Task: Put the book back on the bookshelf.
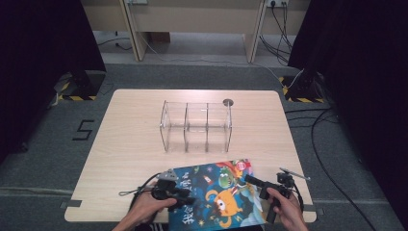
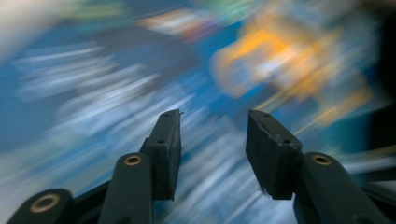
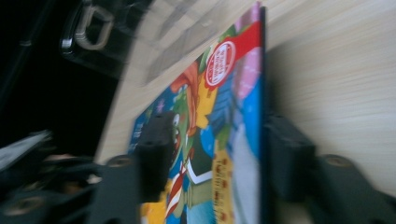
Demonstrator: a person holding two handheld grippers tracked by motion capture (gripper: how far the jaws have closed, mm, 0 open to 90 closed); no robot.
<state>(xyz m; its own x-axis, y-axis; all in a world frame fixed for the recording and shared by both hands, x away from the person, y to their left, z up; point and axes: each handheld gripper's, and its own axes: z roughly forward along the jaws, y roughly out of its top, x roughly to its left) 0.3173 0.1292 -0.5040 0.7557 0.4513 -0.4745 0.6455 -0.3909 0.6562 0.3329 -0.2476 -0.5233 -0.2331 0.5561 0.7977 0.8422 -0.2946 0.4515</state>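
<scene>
Evidently thin, light and floppy, the book (image 1: 219,197) is best taken by its three o'clock edge, which the right gripper (image 3: 217,154) straddles half-open; the left gripper (image 2: 212,140), blurred, seems parted over its cover.

A: The high view is evenly lit from above; the pale wooden counter (image 1: 130,144) is bright, while black curtains at nine and three o'clock swallow the light.

B: Shadows?

A: Soft ones only, a faint one beneath the clear plastic three-compartment box (image 1: 196,126). Detail is coarse, and the counter's edges bow slightly.

B: The left gripper view?

A: Heavy motion blur. The glossy blue cartoon-covered picture book (image 2: 140,84) smears into streaks from eight toward two o'clock, while the left tongs (image 2: 213,140) stay sharp.

B: And the right gripper view?

A: Milder blur, dark at nine o'clock, bright wood at three. The book casts a shadow strip along its edge.
</scene>
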